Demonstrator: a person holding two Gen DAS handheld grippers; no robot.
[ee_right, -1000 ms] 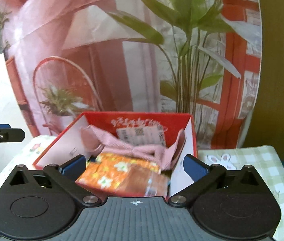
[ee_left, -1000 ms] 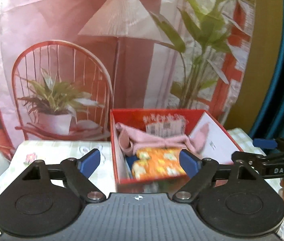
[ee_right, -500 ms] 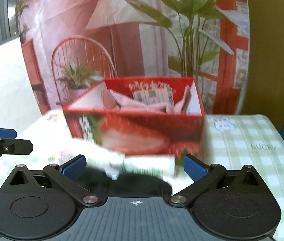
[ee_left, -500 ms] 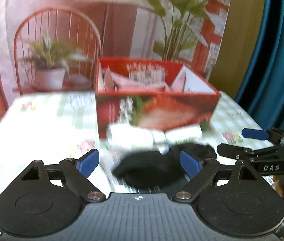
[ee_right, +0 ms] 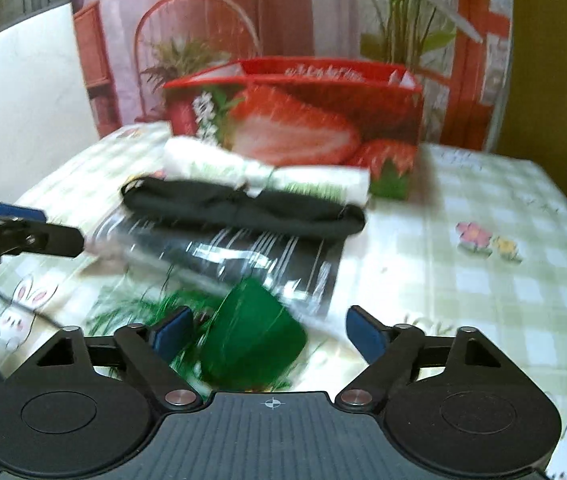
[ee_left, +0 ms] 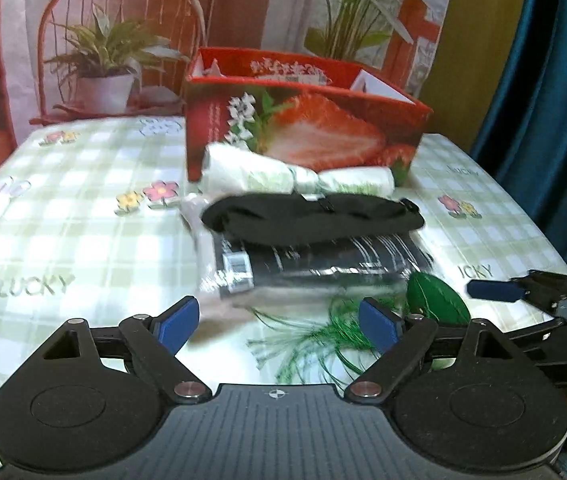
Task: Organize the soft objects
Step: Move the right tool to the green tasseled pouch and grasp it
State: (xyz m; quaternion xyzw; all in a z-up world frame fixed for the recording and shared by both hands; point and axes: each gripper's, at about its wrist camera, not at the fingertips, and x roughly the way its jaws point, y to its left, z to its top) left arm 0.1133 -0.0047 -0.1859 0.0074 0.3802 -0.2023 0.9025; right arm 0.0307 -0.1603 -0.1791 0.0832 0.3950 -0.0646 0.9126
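Note:
A red strawberry box (ee_left: 307,136) (ee_right: 303,124) stands at the back of the table. In front of it lie a white rolled cloth (ee_left: 295,176) (ee_right: 263,176), a black folded cloth (ee_left: 311,216) (ee_right: 243,208), a black packet in clear wrap (ee_left: 315,264) (ee_right: 235,256) and a green object with thin green strands (ee_left: 435,300) (ee_right: 251,336). My left gripper (ee_left: 279,322) is open and empty, near the strands. My right gripper (ee_right: 269,330) is open, with the green object between its fingers, untouched.
The table has a green checked cloth (ee_left: 63,220) with flower and rabbit prints. A printed backdrop of a chair and plants hangs behind. A blue curtain (ee_left: 555,80) is at the right. The right gripper's fingers (ee_left: 495,290) show in the left view.
Both grippers have pulled back and down from above the box to the near side of the table. The cloths, packet and green object have come into view.

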